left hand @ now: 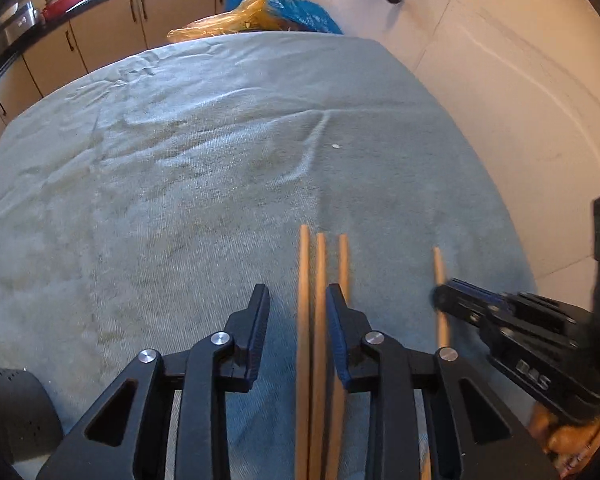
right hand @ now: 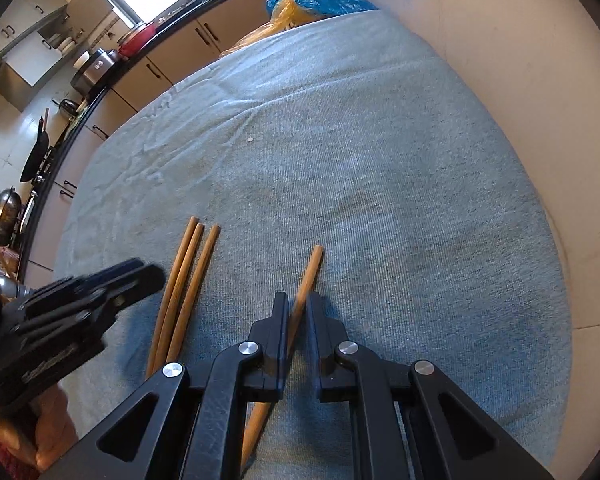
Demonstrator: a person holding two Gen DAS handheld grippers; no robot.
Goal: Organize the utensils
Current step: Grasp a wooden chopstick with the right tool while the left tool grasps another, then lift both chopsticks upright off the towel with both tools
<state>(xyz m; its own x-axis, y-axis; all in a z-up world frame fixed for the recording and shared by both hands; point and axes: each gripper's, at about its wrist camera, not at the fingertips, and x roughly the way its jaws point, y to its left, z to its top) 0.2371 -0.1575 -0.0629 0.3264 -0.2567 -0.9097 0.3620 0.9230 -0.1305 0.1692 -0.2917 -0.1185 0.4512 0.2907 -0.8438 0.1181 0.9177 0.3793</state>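
The right gripper (right hand: 298,312) is pinching one chopstick (right hand: 314,262), so carry it slowly beside the three chopsticks (right hand: 188,276) near the towel's (right hand: 380,160) near edge, while the left gripper (left hand: 298,312), spread and empty, keeps clear.

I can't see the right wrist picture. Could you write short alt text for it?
The right gripper is closed on a single wooden chopstick above a blue-grey cloth. Three more chopsticks lie side by side to its left, with the left gripper beside them and kitchen cabinets behind.
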